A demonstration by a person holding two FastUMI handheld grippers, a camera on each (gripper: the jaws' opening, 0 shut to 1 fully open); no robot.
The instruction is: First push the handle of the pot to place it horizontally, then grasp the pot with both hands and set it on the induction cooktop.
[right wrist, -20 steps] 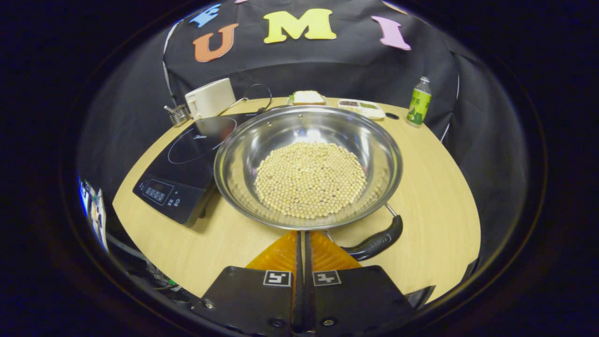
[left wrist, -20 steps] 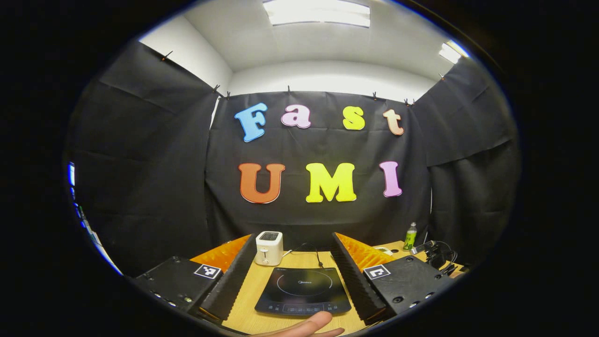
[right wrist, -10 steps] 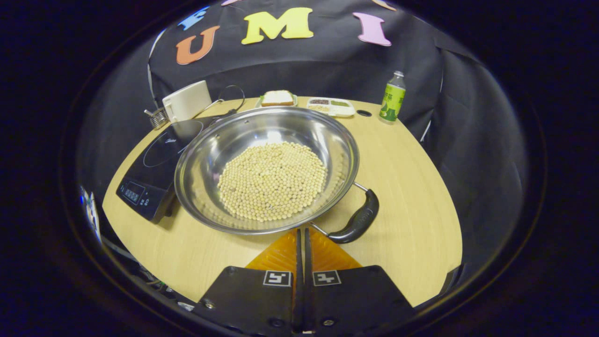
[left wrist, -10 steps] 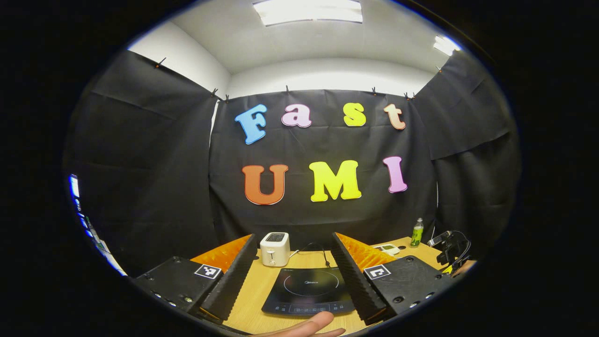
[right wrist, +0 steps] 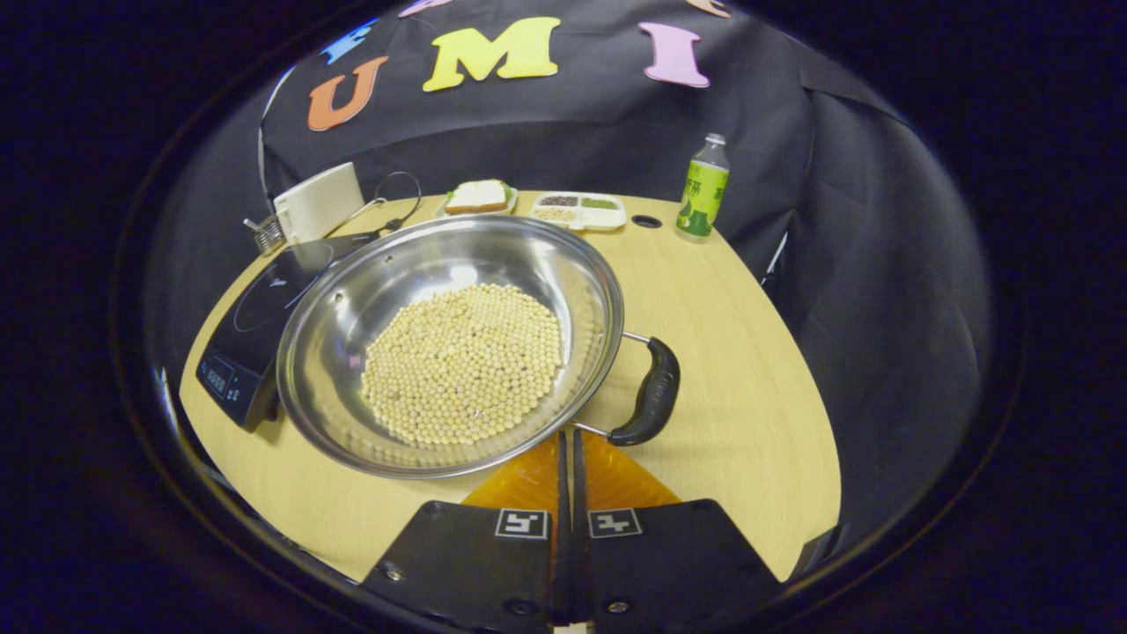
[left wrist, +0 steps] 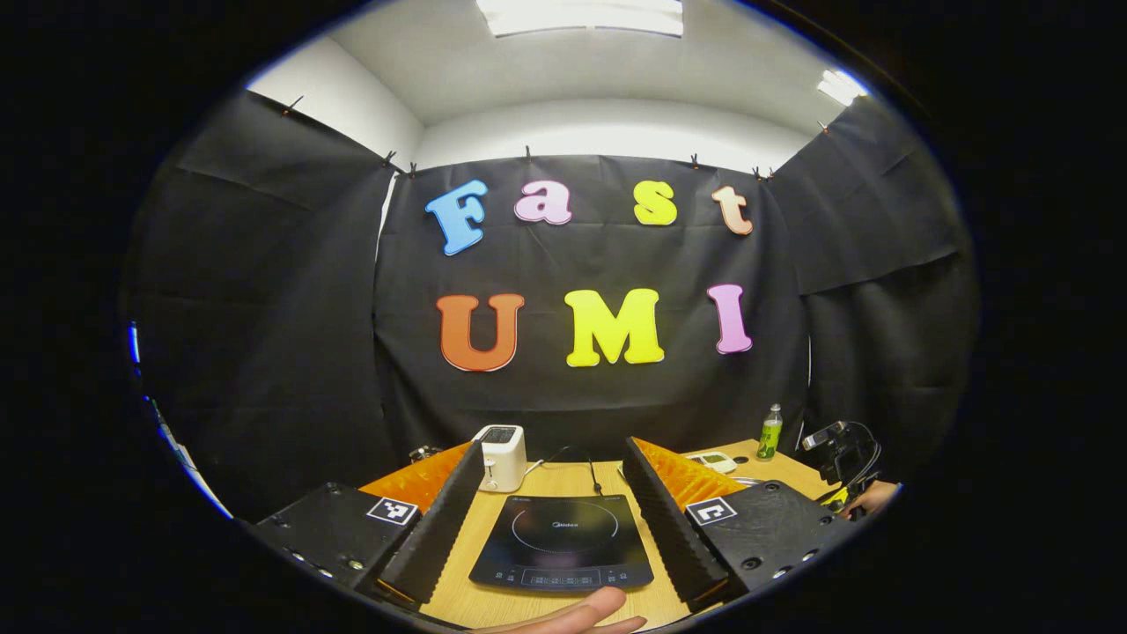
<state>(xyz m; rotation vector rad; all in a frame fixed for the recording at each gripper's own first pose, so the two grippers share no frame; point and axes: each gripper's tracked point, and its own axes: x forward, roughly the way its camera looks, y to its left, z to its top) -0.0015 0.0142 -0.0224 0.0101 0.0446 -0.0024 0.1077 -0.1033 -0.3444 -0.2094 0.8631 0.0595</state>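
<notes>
Pot (right wrist: 449, 343): wide, shallow, polished steel, round rim, walls mirror-bright. It stands on the wooden tabletop (right wrist: 748, 370), toward the left half in the right gripper view, its far-left rim overlapping the near edge of the induction cooktop (right wrist: 255, 317); whether they touch I cannot tell. A dark loop handle (right wrist: 651, 401) on two thin metal rods sticks out from the pot's right side, curved and lying close above the wood.

Contents: a flat, round layer of pale round beans (right wrist: 462, 361) covers the pot's bottom; the sloping walls are bare.

Right gripper (right wrist: 568, 458): fingers pressed together with only a thin slit between them, holding nothing. Tips sit just at the pot's near rim, beside the lower end of the handle; contact cannot be told.

Left gripper (left wrist: 550, 484): fingers spread wide, nothing between them, held above the near edge of the tabletop with the cooktop (left wrist: 563, 541) framed in the gap. A fingertip of a hand (left wrist: 581, 614) shows at the bottom.

Far edge of tabletop: white toaster (right wrist: 317, 201) at the left, a plate with a sandwich (right wrist: 475, 197), a divided white tray (right wrist: 581, 210) with small portions of dark, pale and green food, and a green bottle (right wrist: 702, 189) toward the right.
</notes>
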